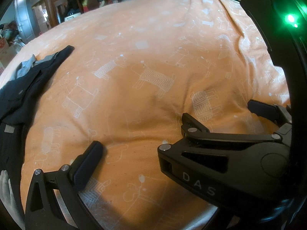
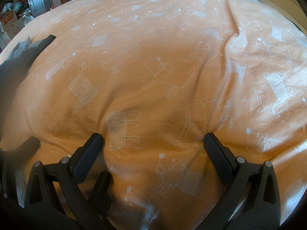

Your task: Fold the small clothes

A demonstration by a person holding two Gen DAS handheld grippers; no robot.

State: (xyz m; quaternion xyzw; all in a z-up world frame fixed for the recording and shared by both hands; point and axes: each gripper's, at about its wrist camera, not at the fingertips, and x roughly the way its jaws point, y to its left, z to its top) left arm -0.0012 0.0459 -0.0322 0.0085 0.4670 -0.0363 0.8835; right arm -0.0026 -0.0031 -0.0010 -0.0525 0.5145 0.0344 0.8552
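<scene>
Dark navy garment lies at nine o'clock on the orange dog-print bedspread; left gripper and right gripper both hover spread apart, empty.

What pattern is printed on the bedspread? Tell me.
White outlined dogs and bones, some with chevron-filled bodies, on the soft orange bedspread; clearest in the right wrist view.

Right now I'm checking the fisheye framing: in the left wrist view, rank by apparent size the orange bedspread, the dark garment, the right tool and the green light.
1. Orange bedspread, fills most of the view.
2. and 3. Right tool and dark garment: unsure, since the tool is much nearer the camera.
4. Green light, smallest.
</scene>
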